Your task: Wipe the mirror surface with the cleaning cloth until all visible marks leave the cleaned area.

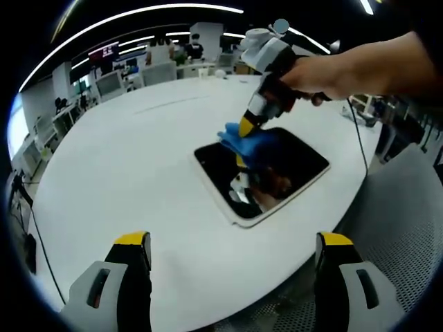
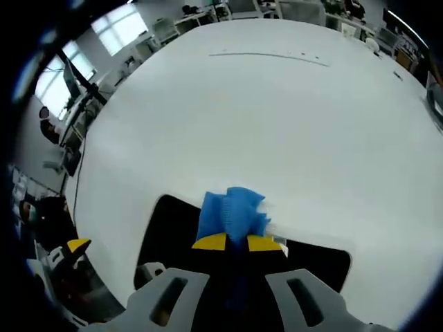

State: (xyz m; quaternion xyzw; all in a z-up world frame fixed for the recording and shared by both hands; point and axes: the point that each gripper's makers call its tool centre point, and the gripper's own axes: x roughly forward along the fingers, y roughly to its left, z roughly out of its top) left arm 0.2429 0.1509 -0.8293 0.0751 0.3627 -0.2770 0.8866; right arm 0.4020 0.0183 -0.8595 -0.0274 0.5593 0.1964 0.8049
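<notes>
- Right gripper view: our right tongs point(image 2: 237, 243) pinch the blue cloth point(image 2: 233, 209), hiding part of the mirror point(image 2: 166, 228).
- We press the cloth on the mirror's far edge, on the white worktop point(image 2: 263, 117).
- Our left tongs point(image 1: 232, 249) are spread wide, well apart from the mirror.

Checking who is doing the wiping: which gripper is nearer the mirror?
Right. The right gripper holds the blue cloth down on the mirror. The left gripper hangs open over the white table, back from the mirror's near edge.
</notes>
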